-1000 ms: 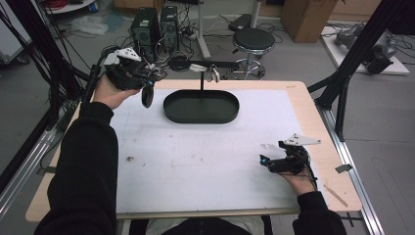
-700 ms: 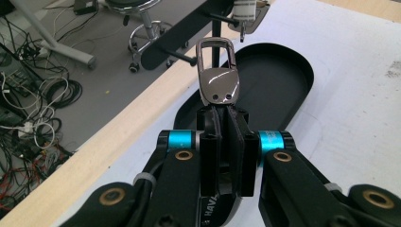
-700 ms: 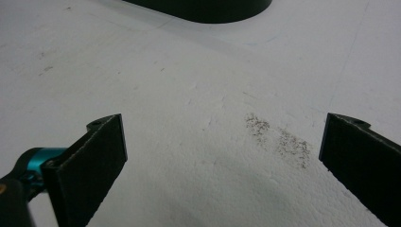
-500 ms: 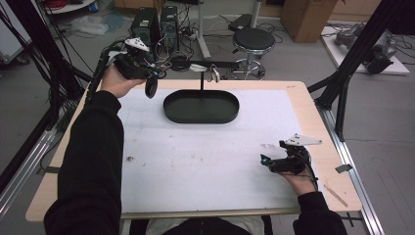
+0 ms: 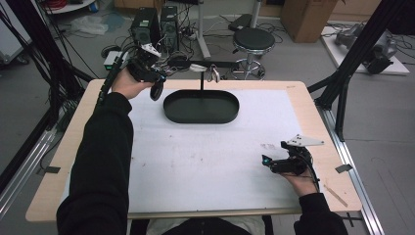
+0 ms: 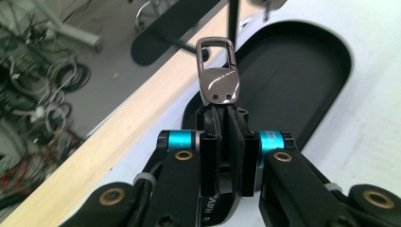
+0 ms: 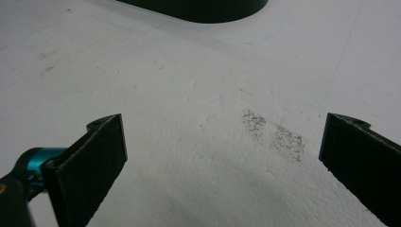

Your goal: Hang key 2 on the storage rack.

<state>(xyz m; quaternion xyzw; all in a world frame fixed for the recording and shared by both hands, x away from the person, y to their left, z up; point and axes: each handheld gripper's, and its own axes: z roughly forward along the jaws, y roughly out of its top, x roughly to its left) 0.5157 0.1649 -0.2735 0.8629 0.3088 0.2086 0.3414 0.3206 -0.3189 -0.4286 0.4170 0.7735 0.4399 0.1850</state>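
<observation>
Above table edge, left hand-held gripper (image 6: 222, 142) clamping keychain (image 6: 218, 71).

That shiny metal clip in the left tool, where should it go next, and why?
Probably a little further toward the stand's arm above the black tray. The left tool is shut on the clip, whose open loop points at the post, and another piece already hangs there.

the left gripper (image 6: 222, 142) is hanging over the desk's (image 5: 303, 105) far left edge, clamping a keychain clasp (image 6: 217, 71); the tray (image 5: 201, 106) is lying just right of it, the right gripper (image 5: 274, 164) resting well apart.
</observation>
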